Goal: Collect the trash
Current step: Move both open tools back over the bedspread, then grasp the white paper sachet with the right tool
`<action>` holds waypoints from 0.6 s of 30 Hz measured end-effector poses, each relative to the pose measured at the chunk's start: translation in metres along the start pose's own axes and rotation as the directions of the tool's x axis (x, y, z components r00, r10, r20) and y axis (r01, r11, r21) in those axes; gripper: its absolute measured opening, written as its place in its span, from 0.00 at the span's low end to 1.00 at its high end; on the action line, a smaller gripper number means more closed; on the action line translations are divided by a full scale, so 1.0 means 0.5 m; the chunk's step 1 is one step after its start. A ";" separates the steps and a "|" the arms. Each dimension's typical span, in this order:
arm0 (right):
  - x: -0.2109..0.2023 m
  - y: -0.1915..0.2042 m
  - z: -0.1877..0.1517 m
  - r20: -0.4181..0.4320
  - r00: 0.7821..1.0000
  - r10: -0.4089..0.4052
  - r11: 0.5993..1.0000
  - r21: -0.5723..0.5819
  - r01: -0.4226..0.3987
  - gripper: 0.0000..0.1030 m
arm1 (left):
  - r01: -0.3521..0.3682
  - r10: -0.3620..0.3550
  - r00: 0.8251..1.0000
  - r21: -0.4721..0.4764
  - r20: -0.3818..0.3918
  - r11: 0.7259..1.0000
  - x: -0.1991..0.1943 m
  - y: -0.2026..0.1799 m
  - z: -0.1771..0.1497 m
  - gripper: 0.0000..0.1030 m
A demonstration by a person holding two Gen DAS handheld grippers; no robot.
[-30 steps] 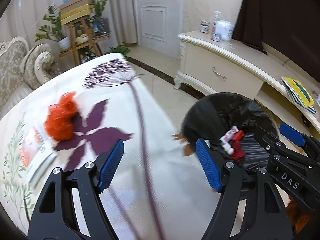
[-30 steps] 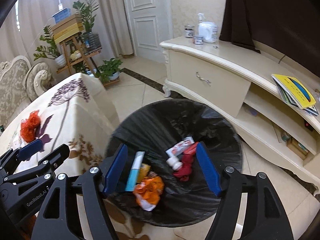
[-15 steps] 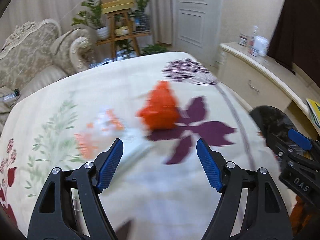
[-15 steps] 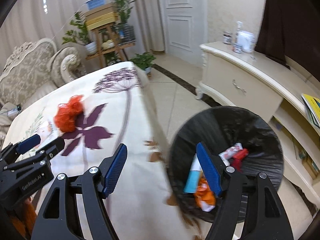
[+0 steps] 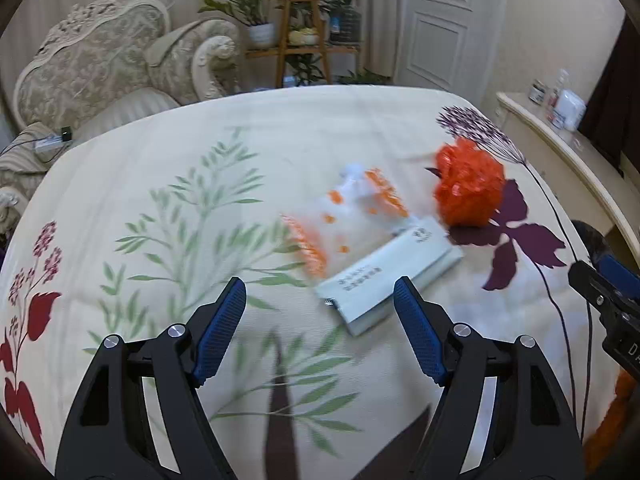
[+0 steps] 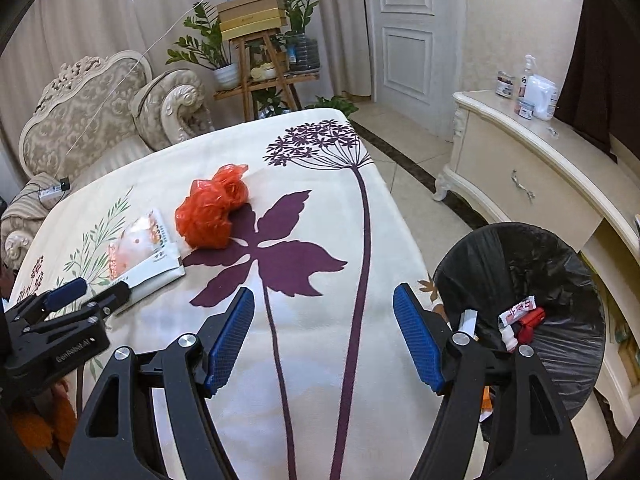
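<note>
Both grippers hover with jaws spread and empty above the floral-cloth tabletop (image 6: 320, 168).

The left gripper (image 5: 320, 312) faces a pale flat box (image 5: 390, 280) lying just ahead of its jaws, nearer the right one; an orange-printed wrapper (image 5: 352, 208) touches the box's far side, and a crumpled orange bag (image 5: 468, 188) sits beyond, to the right. The right gripper (image 6: 324, 324) hangs over the purple flower print, with the black-lined trash bin (image 6: 560, 264) just right of its jaws, holding scraps.

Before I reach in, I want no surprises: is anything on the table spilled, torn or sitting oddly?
Nothing stands out. The crumpled orange bag, the orange-printed wrapper and the pale flat box overlapping it lie loose on the tablecloth, with no spill visible.
</note>
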State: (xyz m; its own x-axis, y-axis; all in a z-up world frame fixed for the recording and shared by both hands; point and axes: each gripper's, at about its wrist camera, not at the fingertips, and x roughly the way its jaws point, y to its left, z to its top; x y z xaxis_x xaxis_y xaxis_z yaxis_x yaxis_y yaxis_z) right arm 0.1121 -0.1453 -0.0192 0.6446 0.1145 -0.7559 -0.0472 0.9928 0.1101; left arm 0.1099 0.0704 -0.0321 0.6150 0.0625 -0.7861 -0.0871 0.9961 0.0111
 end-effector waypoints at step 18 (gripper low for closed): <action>0.006 0.011 -0.008 -0.016 1.000 0.009 1.000 -0.005 -0.009 0.68 | -0.044 0.042 0.998 -0.043 -0.044 0.998 0.036 0.066 0.010 0.72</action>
State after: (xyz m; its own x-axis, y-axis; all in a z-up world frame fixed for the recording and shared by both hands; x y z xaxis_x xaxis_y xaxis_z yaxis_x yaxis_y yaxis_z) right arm 0.1107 -0.1393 -0.0232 0.6322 0.1241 -0.7648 -0.0572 0.9919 0.1137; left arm 0.1221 0.1050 -0.0429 0.5760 0.1013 -0.8111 -0.1476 0.9889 0.0186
